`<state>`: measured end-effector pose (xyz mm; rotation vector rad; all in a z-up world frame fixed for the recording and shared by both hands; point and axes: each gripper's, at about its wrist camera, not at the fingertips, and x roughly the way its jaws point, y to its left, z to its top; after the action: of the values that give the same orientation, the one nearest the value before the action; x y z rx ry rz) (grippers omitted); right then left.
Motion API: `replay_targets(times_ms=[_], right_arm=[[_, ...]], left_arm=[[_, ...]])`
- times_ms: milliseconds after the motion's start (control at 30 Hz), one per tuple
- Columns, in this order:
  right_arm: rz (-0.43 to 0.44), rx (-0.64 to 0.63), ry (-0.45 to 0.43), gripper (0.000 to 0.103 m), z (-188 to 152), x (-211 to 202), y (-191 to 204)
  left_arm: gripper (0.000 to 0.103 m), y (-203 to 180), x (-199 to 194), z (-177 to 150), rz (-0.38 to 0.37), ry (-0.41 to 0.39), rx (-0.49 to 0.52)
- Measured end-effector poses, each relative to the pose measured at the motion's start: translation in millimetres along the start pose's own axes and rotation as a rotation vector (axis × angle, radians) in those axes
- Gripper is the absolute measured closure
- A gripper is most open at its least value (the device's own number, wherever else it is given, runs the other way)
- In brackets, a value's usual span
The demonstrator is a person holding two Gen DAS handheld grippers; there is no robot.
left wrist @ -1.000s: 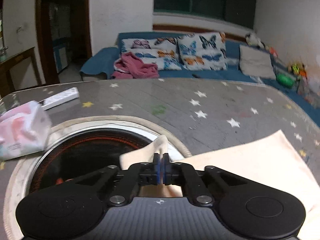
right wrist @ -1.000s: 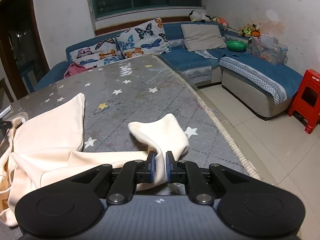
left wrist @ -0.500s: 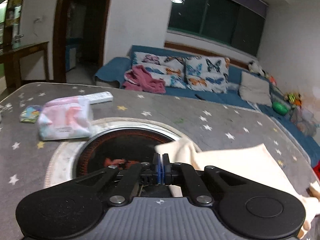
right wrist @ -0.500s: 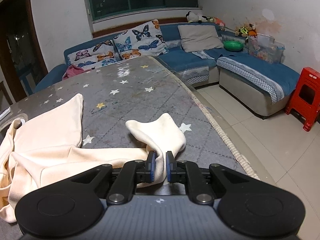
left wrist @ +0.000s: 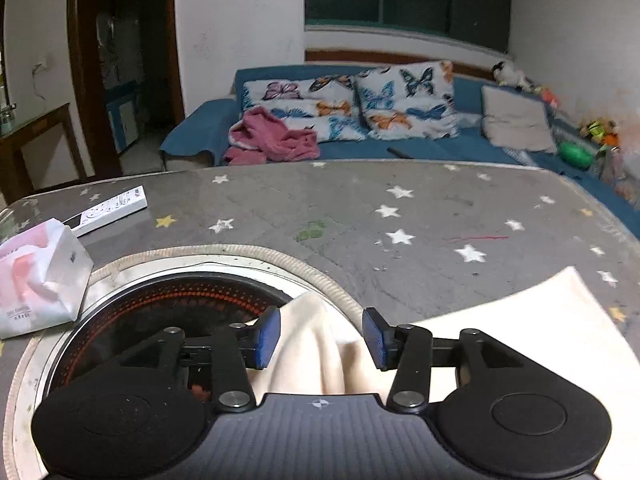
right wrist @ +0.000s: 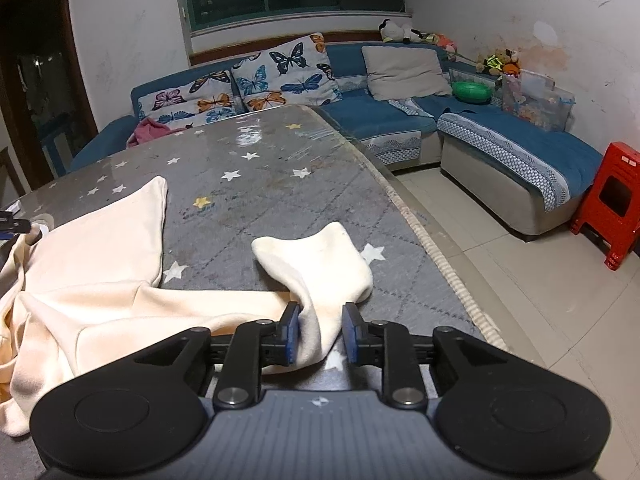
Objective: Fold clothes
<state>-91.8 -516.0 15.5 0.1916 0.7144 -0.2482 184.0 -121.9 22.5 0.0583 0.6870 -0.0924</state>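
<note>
Star-print table (left wrist: 360, 216): cream garment (right wrist: 92, 280), remote (left wrist: 110, 210), tissue pack (left wrist: 38, 276).

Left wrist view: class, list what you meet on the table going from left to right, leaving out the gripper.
Tissue pack → white remote control → round black cooktop set into the table → cream garment.

black claws (left wrist: 320, 338) (right wrist: 318, 334), blue pads, silver screws, ribbed grey housings
</note>
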Motion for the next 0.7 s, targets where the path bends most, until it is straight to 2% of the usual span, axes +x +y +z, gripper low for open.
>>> replay_targets(times_ms=[167,300,333,433,700], right_arm=[[-0.001,-0.003,-0.001,0.077,2.3,2.0,-1.3],[0.001,-0.002,-0.002,0.077,2.5,3.2,-1.1],[0.001,-0.004,-0.002,0.077,2.5,2.9,-0.8],[0.002,-0.008,-0.006,0.077,2.4,0.9,-0.1],[-0.008,0.002,-0.027,0.077,2.9,-5.7,-2.7]], left_arm=[[0.056,-0.3,11.9,-0.9,0.014,0.026,0.007],[0.073,-0.9,14.7,-2.0,0.017,0.039,0.011],[0.081,-0.1,14.5,-1.8,0.018,0.039,0.007],[0.093,1.7,10.1,-0.9,0.015,0.031,0.002],[0.096,27.1,-40.8,0.7,-0.008,-0.066,-0.081]])
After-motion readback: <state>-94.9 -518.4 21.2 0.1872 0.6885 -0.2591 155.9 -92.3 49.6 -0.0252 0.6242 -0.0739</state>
